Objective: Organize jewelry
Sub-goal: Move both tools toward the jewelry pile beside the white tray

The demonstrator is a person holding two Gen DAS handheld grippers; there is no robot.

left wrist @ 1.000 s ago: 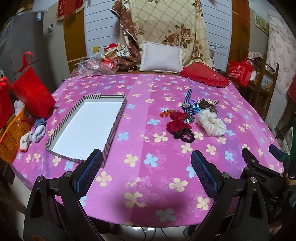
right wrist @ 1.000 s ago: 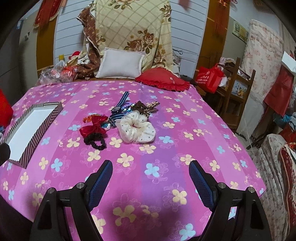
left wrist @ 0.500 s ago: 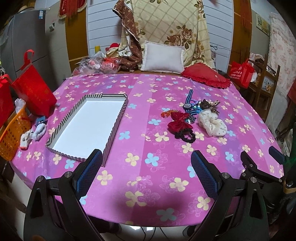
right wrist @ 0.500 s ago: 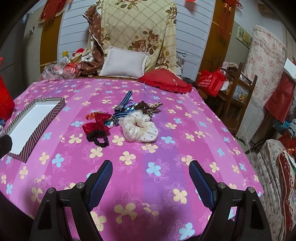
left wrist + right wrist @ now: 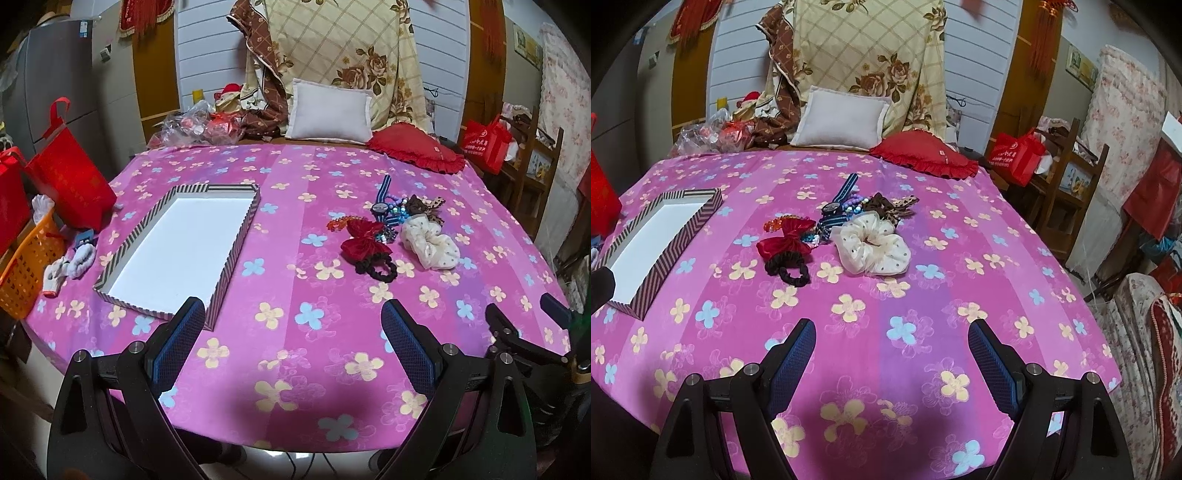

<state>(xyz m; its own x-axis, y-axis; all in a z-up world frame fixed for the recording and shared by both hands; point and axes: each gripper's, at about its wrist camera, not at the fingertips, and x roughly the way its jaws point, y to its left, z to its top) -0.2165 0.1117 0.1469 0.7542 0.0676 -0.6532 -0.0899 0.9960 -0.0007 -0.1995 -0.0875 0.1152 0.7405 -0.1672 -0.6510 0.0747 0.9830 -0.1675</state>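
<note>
A round table (image 5: 295, 332) draped in a pink flowered cloth fills both views, its near edge cut off below the grippers. On its left part lies a long, shallow striped box (image 5: 236, 236) with a bare white floor; its long axis runs from the near-left edge away toward the far middle, and in the right wrist view its near corner is hidden behind a dark shape at the frame's left border. The jewelry sits in one tangled heap right of centre, well apart from the box: a cream dotted scrunchie (image 5: 873, 249) on the right side, a red velvet bow (image 5: 790, 236) on a black hair tie (image 5: 788, 267) on the left, a leopard-print bow (image 5: 892, 205) behind. A striped-strap watch (image 5: 836, 203) lies with its strap pointing away toward the pillows. The beads packed between these pieces are too jumbled to tell apart. The left gripper (image 5: 291, 336) and the right gripper (image 5: 892, 343) both hover over the near edge, fingers spread wide, holding nothing.
</note>
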